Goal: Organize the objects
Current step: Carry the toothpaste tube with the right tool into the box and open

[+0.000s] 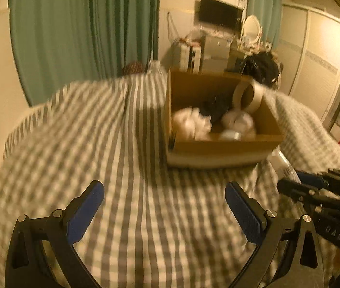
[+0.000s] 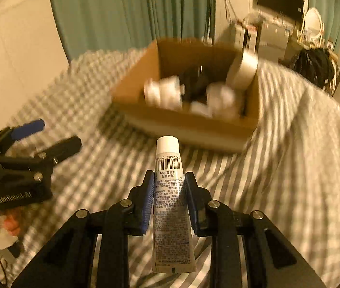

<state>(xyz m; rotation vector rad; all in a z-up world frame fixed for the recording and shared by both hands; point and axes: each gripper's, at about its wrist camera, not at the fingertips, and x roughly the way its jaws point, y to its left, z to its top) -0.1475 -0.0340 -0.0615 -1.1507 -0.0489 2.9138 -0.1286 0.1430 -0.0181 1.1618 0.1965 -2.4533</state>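
Right claw (image 2: 168,187): closed on a tube (image 2: 170,192), blue pads pressing its two long sides about midway along the body. The tube's long axis runs along the claw's own pointing line. Its white cap end points forward, away from the camera, toward the cardboard box (image 2: 242,129); its flat crimped end points back toward the camera. A barcode and fine print face up. The tube is held clear of the bed (image 2: 302,168), which is covered in a grey and white checked sheet.

Left claw (image 1: 163,206): jaws wide apart, nothing between the blue pads. It hangs over the checked sheet in front of the box. In the right wrist view it appears at the left edge, with fingers (image 2: 11,223) of the person's hand visible beneath it.

The cardboard box stands open on the bed, ahead of both claws. Inside are several white items, blurred beyond telling, a dark item in the middle, and a large roll of tape (image 1: 249,94) leaning tilted against the far right corner.

Behind the bed hangs a green curtain (image 1: 85,31).
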